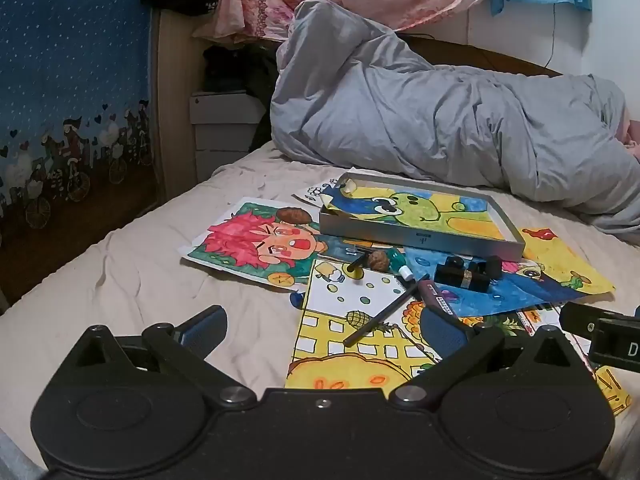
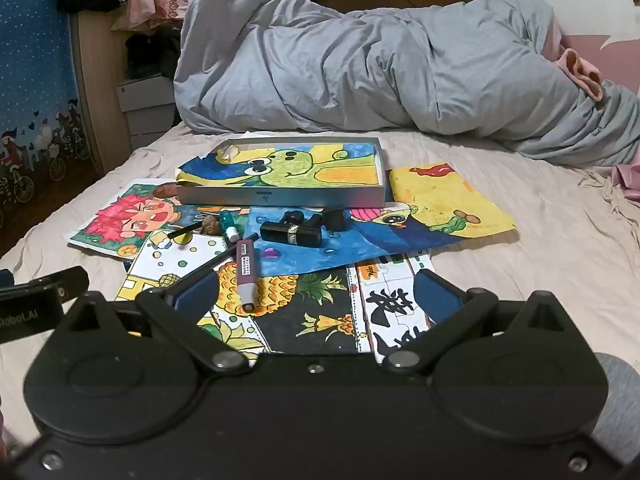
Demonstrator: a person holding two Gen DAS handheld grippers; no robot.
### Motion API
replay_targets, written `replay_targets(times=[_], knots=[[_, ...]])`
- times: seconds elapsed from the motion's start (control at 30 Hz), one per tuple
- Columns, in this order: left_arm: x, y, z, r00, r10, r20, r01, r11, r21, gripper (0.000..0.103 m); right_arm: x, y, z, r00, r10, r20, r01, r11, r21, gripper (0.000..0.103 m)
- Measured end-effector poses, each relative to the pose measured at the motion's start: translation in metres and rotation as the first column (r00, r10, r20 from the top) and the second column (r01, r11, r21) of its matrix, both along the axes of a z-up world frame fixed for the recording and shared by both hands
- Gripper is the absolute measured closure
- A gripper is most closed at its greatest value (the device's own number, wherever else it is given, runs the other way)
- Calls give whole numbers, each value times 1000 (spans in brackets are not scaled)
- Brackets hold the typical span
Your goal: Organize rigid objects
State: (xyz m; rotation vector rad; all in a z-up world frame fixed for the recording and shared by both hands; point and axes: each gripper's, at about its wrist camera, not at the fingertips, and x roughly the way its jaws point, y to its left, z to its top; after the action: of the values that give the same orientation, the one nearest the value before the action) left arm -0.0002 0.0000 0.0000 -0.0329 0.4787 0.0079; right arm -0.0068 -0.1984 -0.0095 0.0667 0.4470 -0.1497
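I held both tongs low over the bed, side by side, each one spread wide and holding nothing. My left gripper hung above the yellow building drawing, its right finger beside the purple pen. My right gripper hovered over the pineapple drawing, with the purple pen lying between its fingers but touched by neither.

The small things lay scattered on the overlapping drawings, just in front of the shallow grey box. The box sat on the beige sheet with a green frog drawing lining its floor and what looked like a crumpled scrap in its far left corner, though I could not tell for sure. Near the box's front wall lay a black lipstick case with a gold band, and beside it some small black pieces I could not make out. To the left sat a walnut, a teal tube with a white cap, and a short black stick. A long black pencil lay at a slant next to the purple pen. A second brown nut rested on the red-haired face drawing. Behind everything, a grey duvet was heaped across the bed.
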Motion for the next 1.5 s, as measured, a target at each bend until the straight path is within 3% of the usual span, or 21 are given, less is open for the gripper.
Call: replay_targets(times=[1.5], knots=[[0,0,0,1000,-1,8,1,1000,8,1,0,-2,-1,1000,0,-4,0,1000,3,1]])
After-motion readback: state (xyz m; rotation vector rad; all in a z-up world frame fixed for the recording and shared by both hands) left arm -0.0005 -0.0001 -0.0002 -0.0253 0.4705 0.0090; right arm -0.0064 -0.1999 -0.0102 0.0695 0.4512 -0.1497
